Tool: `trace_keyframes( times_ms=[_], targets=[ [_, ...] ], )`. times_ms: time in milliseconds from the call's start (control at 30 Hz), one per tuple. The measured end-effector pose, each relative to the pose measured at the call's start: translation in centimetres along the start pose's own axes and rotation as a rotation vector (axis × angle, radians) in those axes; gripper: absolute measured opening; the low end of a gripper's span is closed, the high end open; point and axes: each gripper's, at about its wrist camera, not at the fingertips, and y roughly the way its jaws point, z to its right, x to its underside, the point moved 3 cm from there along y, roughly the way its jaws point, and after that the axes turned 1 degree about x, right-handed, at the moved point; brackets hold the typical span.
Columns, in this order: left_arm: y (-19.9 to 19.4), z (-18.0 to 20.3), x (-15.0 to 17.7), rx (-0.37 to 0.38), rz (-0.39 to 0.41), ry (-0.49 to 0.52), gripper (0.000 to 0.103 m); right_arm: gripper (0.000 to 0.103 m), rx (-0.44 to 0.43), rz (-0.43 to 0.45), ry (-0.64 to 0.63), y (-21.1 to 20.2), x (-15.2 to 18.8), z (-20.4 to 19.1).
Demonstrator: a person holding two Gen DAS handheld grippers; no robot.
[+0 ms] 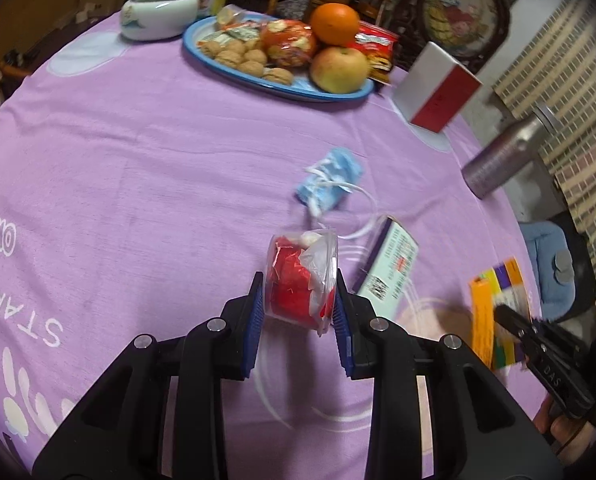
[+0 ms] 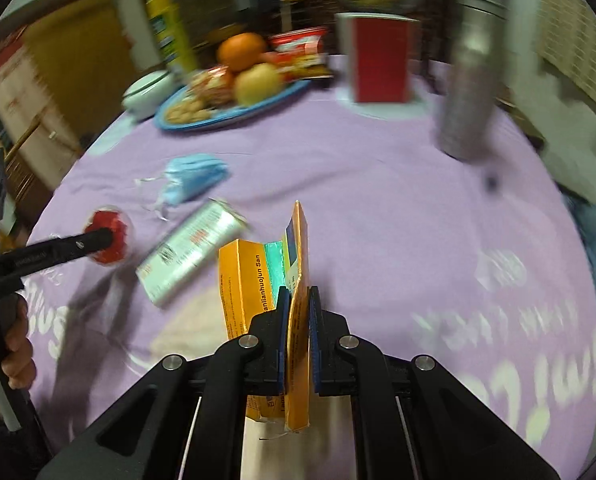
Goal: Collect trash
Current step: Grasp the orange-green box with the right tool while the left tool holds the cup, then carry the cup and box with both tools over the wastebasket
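Resting between left claw [image 1: 298, 300] fingers: plastic cup [image 1: 302, 280].

The table [image 1: 157, 152] wears matt lilac cloth, softly creased. The cup [image 1: 304, 280] is clear glossy plastic around crinkled red foil. The face mask [image 1: 330, 180] looks like soft non-woven fabric, the orange carton [image 2: 265, 280] and medicine box [image 1: 390, 268] smooth printed cardboard. The bottle [image 1: 502, 156] seems brushed metal, though blurred. The jar [image 1: 159, 10] is glazed, shiny ceramic.

Dim indoor light, strong fisheye bending at the edges; the right wrist view is smeared with motion blur, the left sharper.
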Motion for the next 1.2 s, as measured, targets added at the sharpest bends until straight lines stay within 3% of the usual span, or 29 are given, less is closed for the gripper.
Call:
trace_keyframes(
  times_ms=[200, 400, 767, 1000, 1200],
  targets=[
    [-0.8, 3.5, 1.4, 0.044, 0.011, 0.104, 0.033, 0.01, 0.018, 0.065, 0.168, -4.7, 5.8, 4.1],
    [-2.0, 8.1, 4.1, 0.119, 0.013, 0.236, 0.033, 0.01, 0.02, 0.125, 0.256, -8.9, 11.0, 5.3],
    [-5.3, 18.2, 12.8, 0.24, -0.003, 0.544, 0.033, 0.01, 0.062, 0.244, 0.361, -16.4, 18.5, 8.0],
    [-7.3, 23.5, 18.4, 0.3, 0.004, 0.712, 0.032, 0.01, 0.071, 0.288, 0.421, -18.8, 22.5, 10.1],
    [-7.1, 27.0, 22.7, 0.322, -0.037, 0.818, 0.032, 0.01, 0.089, 0.306, 0.48, -20.5, 26.3, 12.5]
  ],
)
